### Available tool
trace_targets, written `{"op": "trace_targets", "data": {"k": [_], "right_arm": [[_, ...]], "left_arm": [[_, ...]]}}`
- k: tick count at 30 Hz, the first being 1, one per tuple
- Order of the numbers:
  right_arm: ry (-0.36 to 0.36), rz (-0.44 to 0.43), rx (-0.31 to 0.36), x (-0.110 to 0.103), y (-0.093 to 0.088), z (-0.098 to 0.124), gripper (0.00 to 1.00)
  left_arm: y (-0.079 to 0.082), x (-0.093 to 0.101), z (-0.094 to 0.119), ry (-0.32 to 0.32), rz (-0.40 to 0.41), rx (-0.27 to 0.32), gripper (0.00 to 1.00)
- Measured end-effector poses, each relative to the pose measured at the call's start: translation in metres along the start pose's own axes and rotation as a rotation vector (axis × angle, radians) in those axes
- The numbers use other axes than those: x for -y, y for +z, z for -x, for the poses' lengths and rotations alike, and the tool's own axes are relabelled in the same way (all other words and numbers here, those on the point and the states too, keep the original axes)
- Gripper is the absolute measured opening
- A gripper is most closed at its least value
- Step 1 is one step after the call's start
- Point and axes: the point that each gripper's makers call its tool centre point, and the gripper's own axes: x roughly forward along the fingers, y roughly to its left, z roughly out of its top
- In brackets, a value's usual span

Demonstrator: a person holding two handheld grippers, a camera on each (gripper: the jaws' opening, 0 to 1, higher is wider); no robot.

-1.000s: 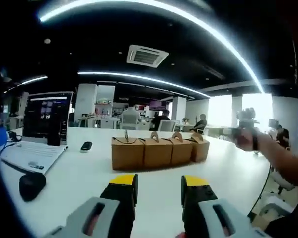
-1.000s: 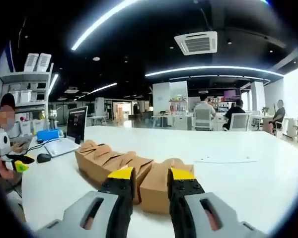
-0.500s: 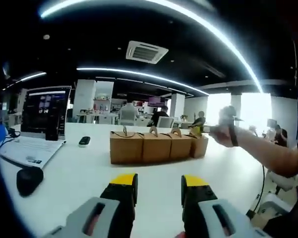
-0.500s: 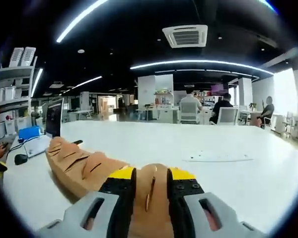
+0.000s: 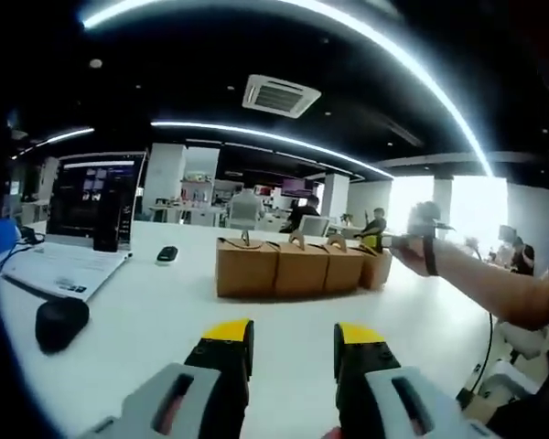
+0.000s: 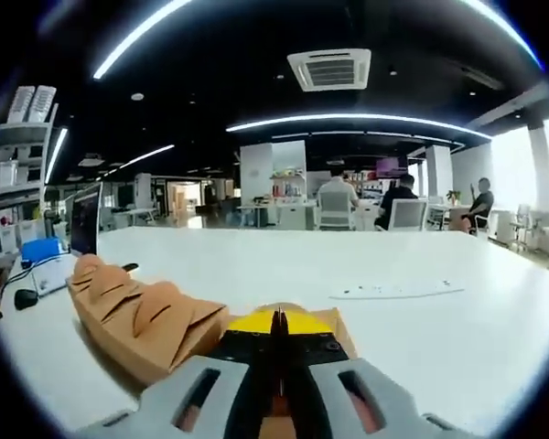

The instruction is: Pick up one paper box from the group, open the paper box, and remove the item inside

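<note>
The right gripper (image 6: 277,322) has been brought forward over the nearest paper box (image 6: 334,331) in the row, and its jaws, held apart a second ago, have been closed together on the box's upright top handle. The left gripper (image 5: 293,337) has been kept spread above the table (image 5: 156,315).

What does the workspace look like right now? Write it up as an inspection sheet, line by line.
Surface: white table, wide and bare in front.
Job's things: four brown paper boxes in a touching row, handles up.
Clutter: open laptop, black mouse, small dark object, white sheet.
Grippers: left tongs open, short of the boxes; right tongs shut on the end box handle.
Cables: dark cable near the laptop.
Surroundings: office, seated people, ceiling strip lights.
</note>
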Motion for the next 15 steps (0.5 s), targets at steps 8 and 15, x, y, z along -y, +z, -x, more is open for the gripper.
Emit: {"op": "trace_targets", "data": {"k": [8,15], "right_arm": [[-0.004,-0.008,0.007,0.005,0.001,0.004,0.03],[-0.008,-0.011,0.022,0.009,0.006,0.014,0.03]], "left_arm": [[0.0,0.003,0.002,-0.005,-0.001,0.005,0.37],[-0.002,0.004,0.004,-0.009,0.006,0.008,0.37]]}}
